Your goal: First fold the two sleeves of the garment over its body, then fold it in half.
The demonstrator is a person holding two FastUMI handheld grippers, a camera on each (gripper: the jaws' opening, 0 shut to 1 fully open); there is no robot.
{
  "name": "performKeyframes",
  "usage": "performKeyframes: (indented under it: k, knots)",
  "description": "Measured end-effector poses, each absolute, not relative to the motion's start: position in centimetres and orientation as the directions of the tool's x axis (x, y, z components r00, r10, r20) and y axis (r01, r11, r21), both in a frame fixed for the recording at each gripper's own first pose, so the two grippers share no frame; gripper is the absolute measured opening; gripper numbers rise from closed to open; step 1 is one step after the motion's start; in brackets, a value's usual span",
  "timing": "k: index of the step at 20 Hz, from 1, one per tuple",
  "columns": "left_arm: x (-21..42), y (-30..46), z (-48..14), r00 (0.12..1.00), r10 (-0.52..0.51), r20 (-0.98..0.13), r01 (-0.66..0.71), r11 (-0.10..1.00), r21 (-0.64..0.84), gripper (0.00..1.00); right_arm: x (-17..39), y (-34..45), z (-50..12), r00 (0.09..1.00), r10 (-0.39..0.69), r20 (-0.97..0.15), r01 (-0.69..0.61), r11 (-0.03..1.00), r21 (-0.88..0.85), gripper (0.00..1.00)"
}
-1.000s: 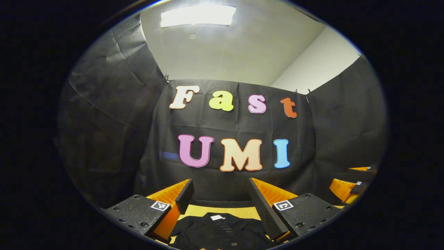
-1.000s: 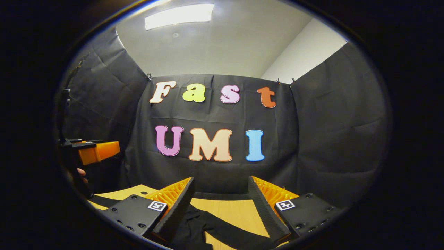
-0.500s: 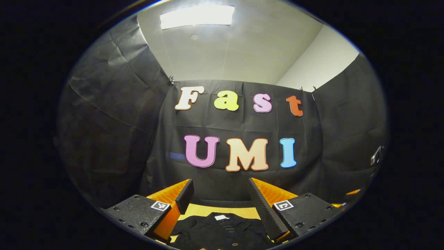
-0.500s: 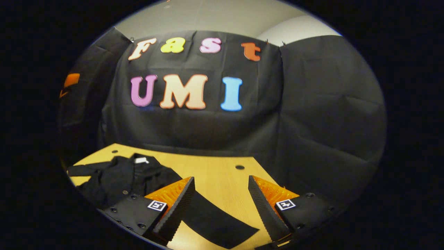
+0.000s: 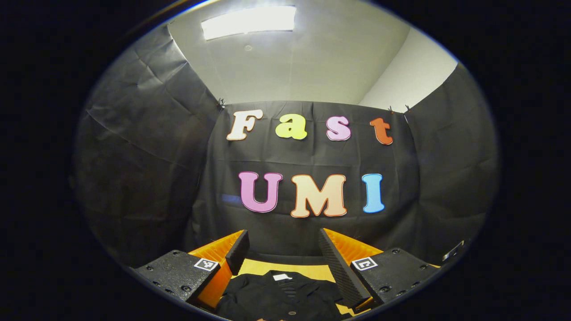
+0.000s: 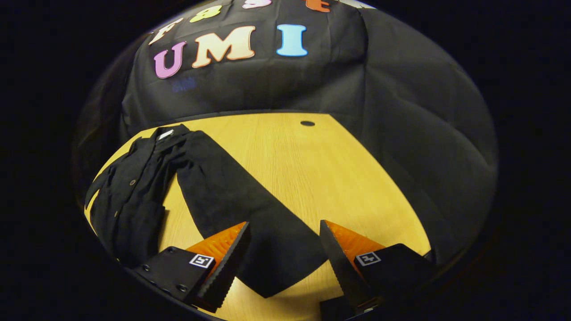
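Observation:
A black buttoned shirt (image 6: 134, 191) lies flat on the wooden table (image 6: 312, 169) in the right gripper view, collar with a white tag at the far left. Its right sleeve (image 6: 241, 205) stretches out across the table toward me. My right gripper (image 6: 283, 249) hovers open above the sleeve's cuff end, the cuff lying between and below its fingers. In the left gripper view the shirt's collar (image 5: 281, 290) lies low between the fingers of my left gripper (image 5: 283, 252), which is open and held level above it.
A small round hole (image 6: 307, 123) sits in the tabletop near the far edge. Black cloth walls close the booth behind and to both sides. Bare wood extends right of the sleeve. A bit of metal (image 5: 453, 251) shows at the far right of the left gripper view.
The right gripper has tipped steeply downward and come over the outstretched sleeve's cuff; the table and shirt now lie in its view. The left gripper has barely shifted.

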State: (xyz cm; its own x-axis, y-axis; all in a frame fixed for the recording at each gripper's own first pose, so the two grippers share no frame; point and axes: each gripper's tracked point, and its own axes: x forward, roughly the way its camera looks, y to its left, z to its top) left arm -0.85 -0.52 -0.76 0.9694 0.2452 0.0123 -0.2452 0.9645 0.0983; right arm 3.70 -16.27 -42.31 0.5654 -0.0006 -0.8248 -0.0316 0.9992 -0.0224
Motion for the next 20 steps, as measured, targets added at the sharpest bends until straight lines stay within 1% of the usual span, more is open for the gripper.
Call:
performKeyframes:
  k: [2, 3, 4, 5, 6, 7, 8, 10, 11, 12, 13, 17, 20]
  knots:
    - [-1.4, -0.9, -0.8, 0.966, 0.26, 0.016, -0.26, 0.96, 0.104, 0.92, 3.3, -16.7, -44.1, 0.525, 0.003, -0.851, -0.043, 0.999, -0.023, 0.99]
    - [-1.8, -1.0, -0.8, 0.964, 0.267, 0.019, -0.267, 0.958, 0.105, 0.92, 2.2, -16.8, -45.4, 0.471, 0.011, -0.882, -0.064, 0.998, -0.022, 0.99]
    - [-2.1, -0.9, -0.8, 0.961, 0.275, 0.02, -0.276, 0.955, 0.106, 0.92, 3.0, -16.5, -45.0, 0.486, 0.024, -0.874, -0.072, 0.997, -0.013, 0.98]
    - [-2.3, -0.8, -1.1, 0.959, 0.284, 0.013, -0.284, 0.953, 0.107, 0.92, 3.4, -15.7, -45.3, 0.514, 0.058, -0.856, -0.076, 0.997, 0.021, 0.99]
    - [-2.4, -0.5, -1.3, 0.957, 0.291, 0.005, -0.289, 0.951, 0.11, 0.92, 3.0, -15.4, -45.0, 0.502, 0.071, -0.862, -0.096, 0.995, 0.026, 0.82]
    - [-2.6, -0.3, -1.2, 0.955, 0.298, 0.001, -0.296, 0.948, 0.115, 0.92, 3.3, -14.6, -44.6, 0.519, 0.093, -0.85, -0.119, 0.992, 0.035, 0.65]
    - [-2.7, 0.2, -1.1, 0.952, 0.306, 0.002, -0.304, 0.945, 0.122, 0.92, 3.0, -13.9, -44.9, 0.514, 0.108, -0.851, -0.136, 0.99, 0.044, 0.57]
    - [-2.8, 1.0, -0.9, 0.949, 0.315, 0.008, -0.313, 0.94, 0.137, 0.92, 3.0, -13.8, -45.0, 0.519, 0.092, -0.85, -0.121, 0.992, 0.033, 0.2]
    - [-2.9, 1.3, -0.6, 0.949, 0.316, 0.015, -0.315, 0.939, 0.14, 0.92, 3.0, -13.7, -45.0, 0.516, 0.083, -0.852, -0.111, 0.993, 0.03, 0.1]
    - [-2.7, 1.7, -0.7, 0.95, 0.312, 0.019, -0.312, 0.94, 0.137, 0.92, 3.0, -13.8, -44.4, 0.524, 0.056, -0.85, -0.086, 0.996, 0.012, 0.1]
    - [-2.5, 2.1, -0.8, 0.953, 0.304, 0.017, -0.303, 0.944, 0.131, 0.92, 3.3, -13.7, -44.0, 0.54, 0.04, -0.841, -0.069, 0.998, 0.003, 0.04]
    - [-1.9, 5.6, -1.7, 0.957, 0.291, -0.011, -0.289, 0.952, 0.101, 0.92, 5.5, -10.5, -39.7, 0.629, 0.037, -0.777, -0.017, 0.999, 0.033, 0.03]
    - [-2.1, 9.6, -1.0, 0.954, 0.3, 0.006, -0.299, 0.949, 0.098, 0.92, 7.4, -5.6, -36.2, 0.672, 0.062, -0.738, -0.057, 0.998, 0.032, 0.03]
